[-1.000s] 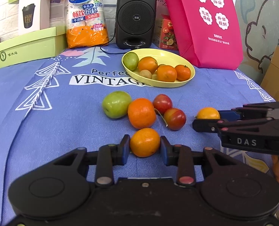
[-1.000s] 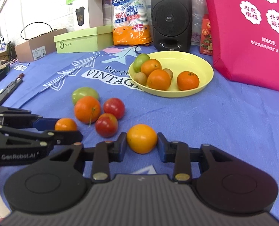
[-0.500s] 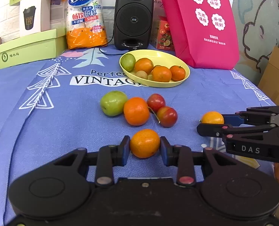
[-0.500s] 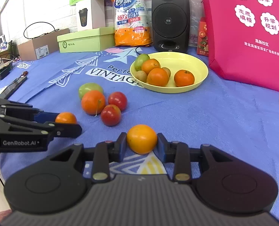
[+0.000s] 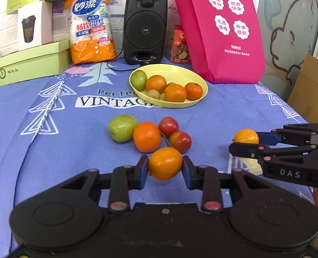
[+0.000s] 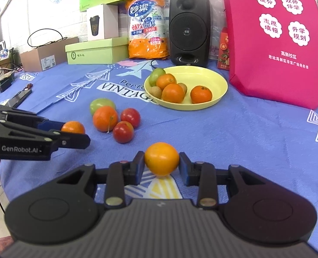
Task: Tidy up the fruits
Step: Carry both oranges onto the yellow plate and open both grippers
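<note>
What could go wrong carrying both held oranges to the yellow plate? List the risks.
1. Each round orange, in the left tongs and the right tongs, is pinched only at its sides, so either may slip out.
2. The four loose fruits on the blue cloth lie between the left tongs and the plate; a low pass may scatter them.
3. The shallow yellow plate already holds fruit crowded on one side; a dropped orange may roll off.

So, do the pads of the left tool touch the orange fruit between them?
Touching. In the left wrist view, both blue pads of the left tool press against the sides of the orange fruit, with no gap on either side.
</note>
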The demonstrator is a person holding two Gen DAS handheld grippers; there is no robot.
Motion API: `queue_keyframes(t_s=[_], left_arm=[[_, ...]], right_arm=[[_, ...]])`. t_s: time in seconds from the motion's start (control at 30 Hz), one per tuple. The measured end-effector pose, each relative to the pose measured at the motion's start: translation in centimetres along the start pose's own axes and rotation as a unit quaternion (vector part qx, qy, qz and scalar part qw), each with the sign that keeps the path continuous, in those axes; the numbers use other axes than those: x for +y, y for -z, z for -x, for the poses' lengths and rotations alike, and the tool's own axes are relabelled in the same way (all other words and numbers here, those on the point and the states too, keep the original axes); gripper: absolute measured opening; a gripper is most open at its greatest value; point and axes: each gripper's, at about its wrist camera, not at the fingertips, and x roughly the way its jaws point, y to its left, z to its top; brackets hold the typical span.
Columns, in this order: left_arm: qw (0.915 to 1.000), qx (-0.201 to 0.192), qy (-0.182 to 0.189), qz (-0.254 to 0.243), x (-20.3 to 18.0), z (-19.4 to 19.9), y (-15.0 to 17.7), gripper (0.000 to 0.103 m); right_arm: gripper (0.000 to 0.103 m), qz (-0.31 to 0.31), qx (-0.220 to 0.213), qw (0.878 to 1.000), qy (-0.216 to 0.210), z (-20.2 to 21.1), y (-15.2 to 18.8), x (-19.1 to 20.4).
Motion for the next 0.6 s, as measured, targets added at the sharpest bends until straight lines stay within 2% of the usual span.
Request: queue_keyframes(t_s=[0.27, 0.5, 0.6], left_arm=[[0.9997, -0.01, 0.01, -0.02, 0.1, -1.7, -3.6, 0.033], [0.9987, -0.015, 0.013, -0.047, 0.2, -6.1, -9.1, 0.033], [0.9988, -0.003, 0.012, -0.048, 0.5, -8.6, -11.0, 0.033]], right_arm=[[0.033, 0.015, -0.012, 1.0, 0.009, -0.8, -2.2, -1.1], [0.033, 0.032, -0.022, 0.999, 0.019, -3.4, -5.9, -2.9], [0.033, 0.04, -0.027, 0.999, 0.023, -4.6, -7.9, -3.8]])
